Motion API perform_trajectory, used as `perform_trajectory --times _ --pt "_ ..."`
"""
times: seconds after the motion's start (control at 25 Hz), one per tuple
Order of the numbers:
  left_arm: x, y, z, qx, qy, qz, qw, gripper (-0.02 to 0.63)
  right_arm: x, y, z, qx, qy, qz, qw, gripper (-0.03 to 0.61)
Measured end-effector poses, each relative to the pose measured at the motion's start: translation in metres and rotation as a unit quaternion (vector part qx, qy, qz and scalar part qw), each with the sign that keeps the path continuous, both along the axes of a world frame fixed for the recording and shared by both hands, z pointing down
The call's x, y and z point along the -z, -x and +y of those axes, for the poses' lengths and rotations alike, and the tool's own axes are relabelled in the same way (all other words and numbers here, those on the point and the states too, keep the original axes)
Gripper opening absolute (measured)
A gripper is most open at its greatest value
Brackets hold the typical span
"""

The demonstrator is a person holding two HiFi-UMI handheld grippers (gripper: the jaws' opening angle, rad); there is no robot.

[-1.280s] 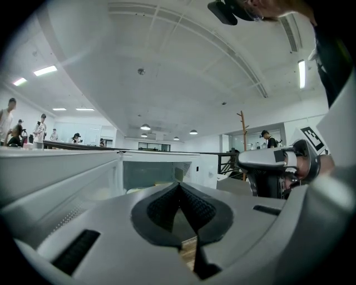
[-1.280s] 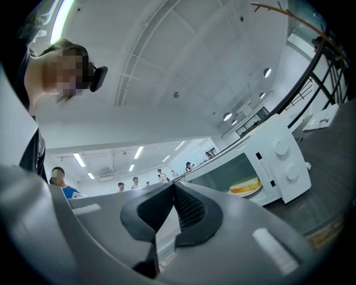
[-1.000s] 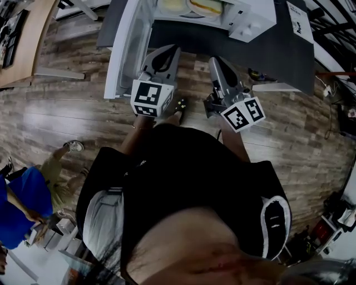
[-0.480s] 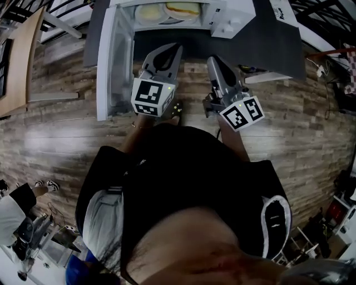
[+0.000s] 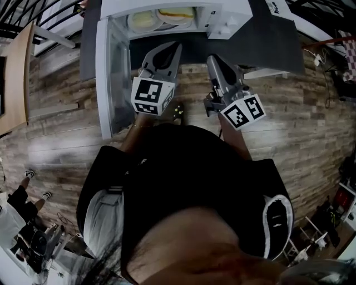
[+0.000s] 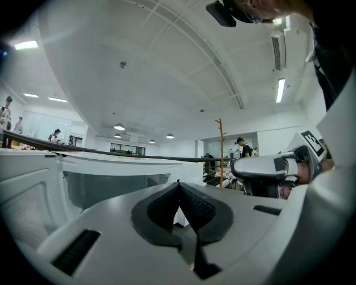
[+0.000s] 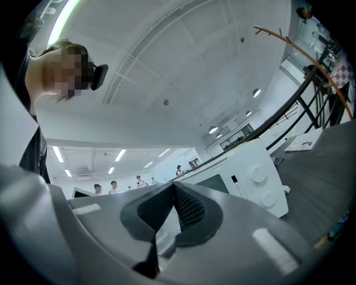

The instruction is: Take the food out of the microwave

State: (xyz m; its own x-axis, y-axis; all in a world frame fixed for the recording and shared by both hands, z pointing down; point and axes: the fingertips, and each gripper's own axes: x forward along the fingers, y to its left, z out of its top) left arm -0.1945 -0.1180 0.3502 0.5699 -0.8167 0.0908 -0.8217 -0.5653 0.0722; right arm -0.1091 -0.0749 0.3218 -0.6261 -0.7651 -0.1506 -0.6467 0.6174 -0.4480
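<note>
Grippers first: left gripper [image 5: 171,49] has its jaws pressed together with nothing between them. Right gripper [image 5: 213,60] is the same, pads meeting, empty. Both are held out in front of the person's body, side by side but apart, tips pointing at the microwave [image 5: 236,16]. Wood floor [image 5: 67,111] lies below them.

Microwave door [image 5: 111,78] stands just outside the left gripper, swung wide open, so that step looks done. Edge of the dark counter [image 5: 278,50] carrying the microwave sits right at the tips.

Food is past the tips, inside the open cavity, on two plates side by side. Pale plate [image 5: 142,21] is ahead and slightly outside of the left gripper. Sandwich plate [image 5: 177,12] is ahead of the left tip, toward the right gripper's side. Neither gripper touches a plate, and both tips look short of the opening. Control panel [image 7: 261,186] with its knobs is ahead of the right gripper.

Progress, my read: early. Door is open and the grippers are lined up, but the food is untouched in the microwave. Left to do: spread the jaws, reach in, grip a plate rim, draw it out, set it down, likely repeat for the second plate.
</note>
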Motion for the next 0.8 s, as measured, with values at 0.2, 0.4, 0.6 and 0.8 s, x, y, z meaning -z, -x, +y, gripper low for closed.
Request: perform_trajectory --times 0.2,0.4,0.6,0.8 --pt "-0.001 0.008 -0.015 -0.003 0.004 0.009 0.9999 0.006 -0.004 0.004 -0.011 -0.008 0.007 0.004 1.000 0.000" --pt "-0.008 0.012 -0.023 -0.005 0.011 0.009 0.9999 0.006 -0.008 0.008 -0.020 -0.008 0.009 -0.009 1.000 0.000" --pt "-0.014 0.022 -0.026 -0.001 0.012 0.002 0.9999 0.006 -0.014 0.016 -0.026 -0.004 0.010 -0.010 1.000 0.000" --pt "-0.018 0.026 -0.031 -0.005 0.008 0.002 1.0000 0.006 -0.024 0.022 -0.034 -0.005 0.019 -0.011 1.000 0.000"
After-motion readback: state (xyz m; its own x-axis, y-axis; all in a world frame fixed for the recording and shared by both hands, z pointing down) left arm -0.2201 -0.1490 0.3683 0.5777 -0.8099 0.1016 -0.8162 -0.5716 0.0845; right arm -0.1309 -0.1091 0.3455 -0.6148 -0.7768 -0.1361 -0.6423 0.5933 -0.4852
